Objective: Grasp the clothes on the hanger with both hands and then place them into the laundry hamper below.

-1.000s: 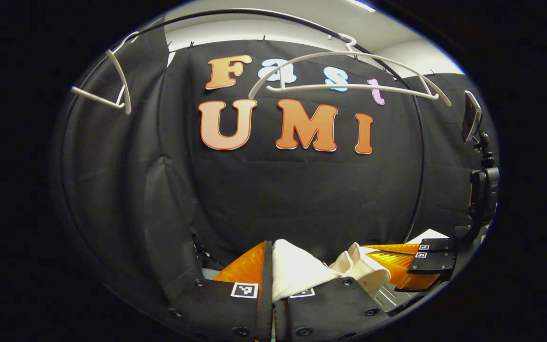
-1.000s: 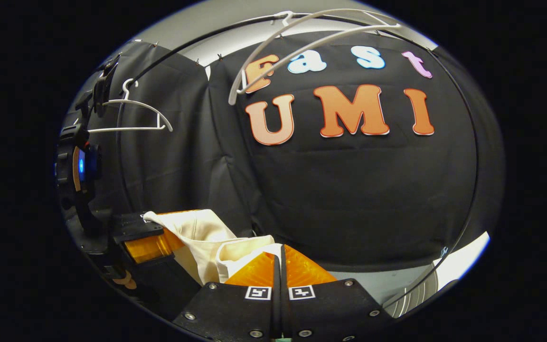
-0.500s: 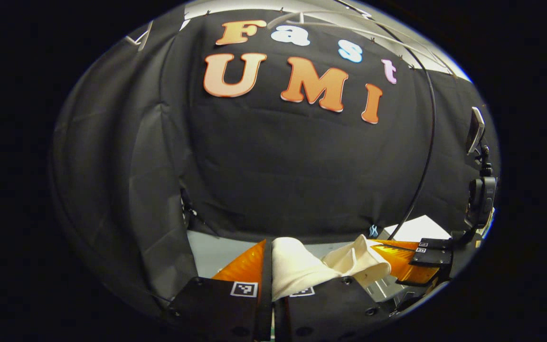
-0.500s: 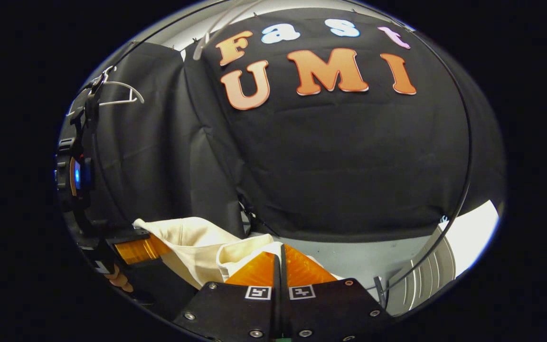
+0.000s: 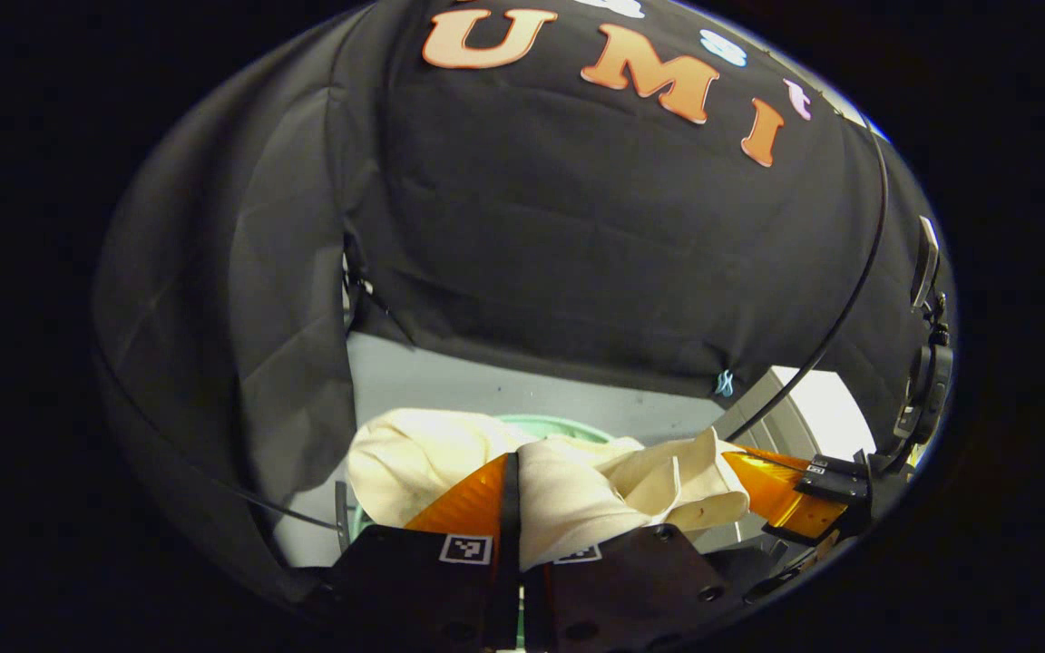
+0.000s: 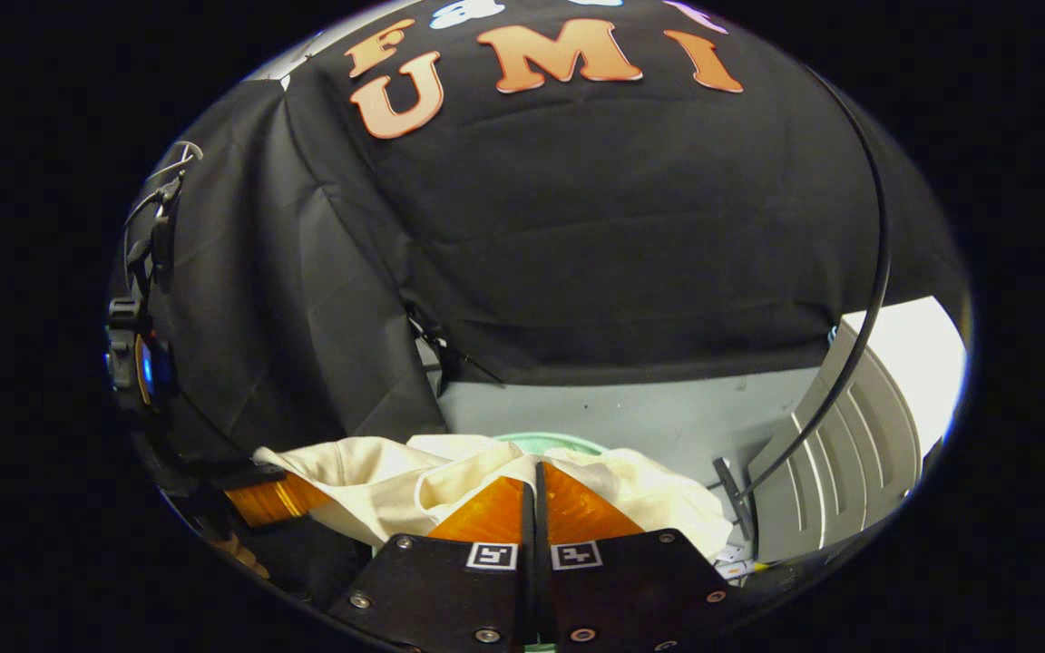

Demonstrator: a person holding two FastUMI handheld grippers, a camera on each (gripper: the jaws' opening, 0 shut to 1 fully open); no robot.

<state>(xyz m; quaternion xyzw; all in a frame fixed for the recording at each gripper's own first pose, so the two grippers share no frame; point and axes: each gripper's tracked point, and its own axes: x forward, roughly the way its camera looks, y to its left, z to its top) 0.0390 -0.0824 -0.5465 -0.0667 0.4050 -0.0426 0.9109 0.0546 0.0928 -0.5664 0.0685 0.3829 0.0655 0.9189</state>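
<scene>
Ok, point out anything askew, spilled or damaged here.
Nothing stands out. The cream garment hangs bunched between both tongs, left and right, over the green hamper rim. That fits a garment on its way down. No spill or damage shows.

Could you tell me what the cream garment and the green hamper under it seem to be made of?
The cream garment looks like soft matte woven fabric, perhaps cotton: it folds and drapes limply. The pale green hamper rim looks like smooth moulded plastic, though too little shows to be sure.

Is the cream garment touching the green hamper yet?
Cannot tell. In the right gripper view the cream garment overlaps the green hamper rim, hiding any contact or gap.
</scene>
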